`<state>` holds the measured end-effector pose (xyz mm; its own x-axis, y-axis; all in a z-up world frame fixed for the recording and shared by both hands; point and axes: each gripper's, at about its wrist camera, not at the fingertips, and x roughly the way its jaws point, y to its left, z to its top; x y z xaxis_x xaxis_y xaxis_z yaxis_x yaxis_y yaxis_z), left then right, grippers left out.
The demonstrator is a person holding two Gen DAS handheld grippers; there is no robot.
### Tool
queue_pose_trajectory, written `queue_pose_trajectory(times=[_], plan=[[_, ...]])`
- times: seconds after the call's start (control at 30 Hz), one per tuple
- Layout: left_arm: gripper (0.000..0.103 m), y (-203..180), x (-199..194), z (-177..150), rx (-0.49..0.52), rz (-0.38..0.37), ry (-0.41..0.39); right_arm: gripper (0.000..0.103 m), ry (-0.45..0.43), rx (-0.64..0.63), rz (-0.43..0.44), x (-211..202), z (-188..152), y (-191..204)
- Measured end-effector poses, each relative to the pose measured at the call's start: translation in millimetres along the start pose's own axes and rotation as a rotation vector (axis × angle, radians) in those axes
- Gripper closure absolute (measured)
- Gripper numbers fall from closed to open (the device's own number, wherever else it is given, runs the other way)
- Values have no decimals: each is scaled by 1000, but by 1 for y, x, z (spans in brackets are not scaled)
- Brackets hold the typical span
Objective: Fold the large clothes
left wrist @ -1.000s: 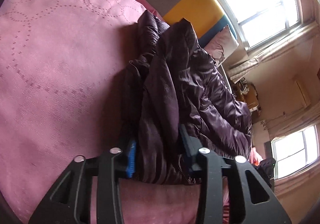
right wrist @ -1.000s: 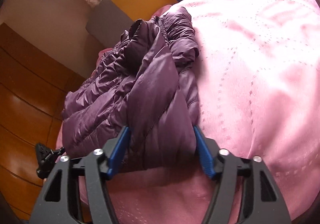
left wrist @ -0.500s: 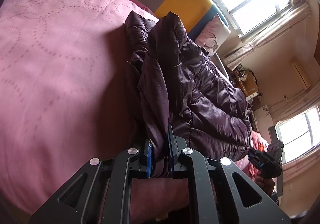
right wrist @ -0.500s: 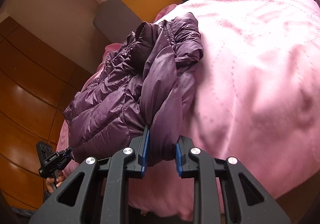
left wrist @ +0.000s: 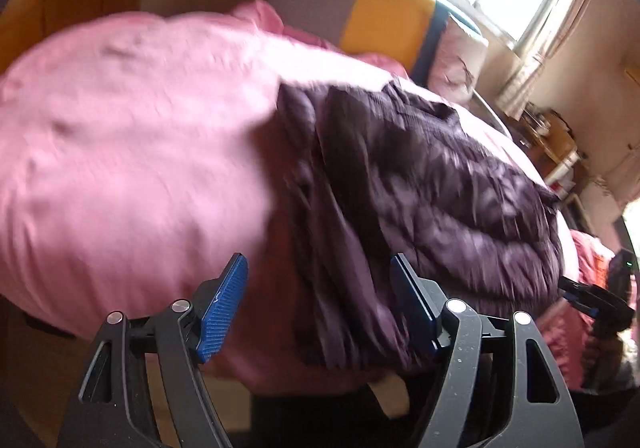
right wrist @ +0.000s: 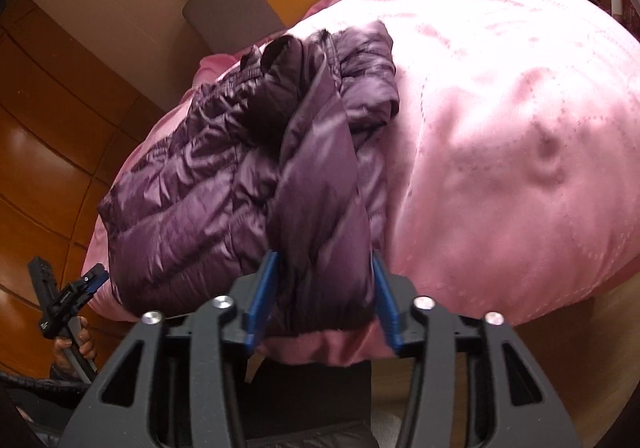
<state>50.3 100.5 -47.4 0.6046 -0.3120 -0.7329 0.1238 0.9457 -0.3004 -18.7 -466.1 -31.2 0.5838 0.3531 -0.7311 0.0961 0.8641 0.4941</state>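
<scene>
Jacket (right wrist: 248, 184) lies bunched near the front edge of the pink bedspread (right wrist: 520, 128), its dark purple quilted body heaped and one smooth fold running toward us. We see the left gripper (left wrist: 318, 298) spread wide: its jaws have just been opening, the left pad stands clear over the bedspread, and the right pad sits at the jacket's edge without visibly pinching. The right gripper (right wrist: 322, 298) has also just been opening; the fold's hem lies between its pads, which flank it closely, and no squeeze shows.

We judge the step in hand to be a release after a fold. To do it well:
1. Draw both grippers straight back so no cloth drags.
2. Check that the fold stays flat before regripping.

Limits of view: the left wrist picture is blurred, so contact at its right pad is uncertain. The jacket's sleeves and far hem are buried in the heap. The bed's near edge is hidden behind both grippers.
</scene>
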Motion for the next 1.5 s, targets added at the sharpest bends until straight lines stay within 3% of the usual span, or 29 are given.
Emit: queue_pose_trajectory(times=[0.1,0.2,0.37,0.47,0.63,0.93,1.23,1.37,1.5], plan=[[31,-2,1,10,15,50,-22,26,-49,-29,-37,-5,6,9],[31,-11,5,21,40,91,-38,20,-86,-81,-75,-7,14,26],[31,-17,8,23,106,161,-60,17,-127,-128,-118,-2,14,38],[31,-15,7,23,121,180,-57,17,-112,-129,-98,10,14,44],[31,-16,12,27,133,205,-53,16,-80,-190,-149,36,13,52],[30,-14,20,32,177,265,-47,2,-60,-252,-213,63,9,50],[30,-16,17,34,192,246,-59,2,-77,-244,-215,63,7,44],[30,-11,15,35,175,206,-59,2,-94,-241,-222,53,9,42],[30,-2,9,36,118,113,-80,2,-137,-229,-223,35,11,36]])
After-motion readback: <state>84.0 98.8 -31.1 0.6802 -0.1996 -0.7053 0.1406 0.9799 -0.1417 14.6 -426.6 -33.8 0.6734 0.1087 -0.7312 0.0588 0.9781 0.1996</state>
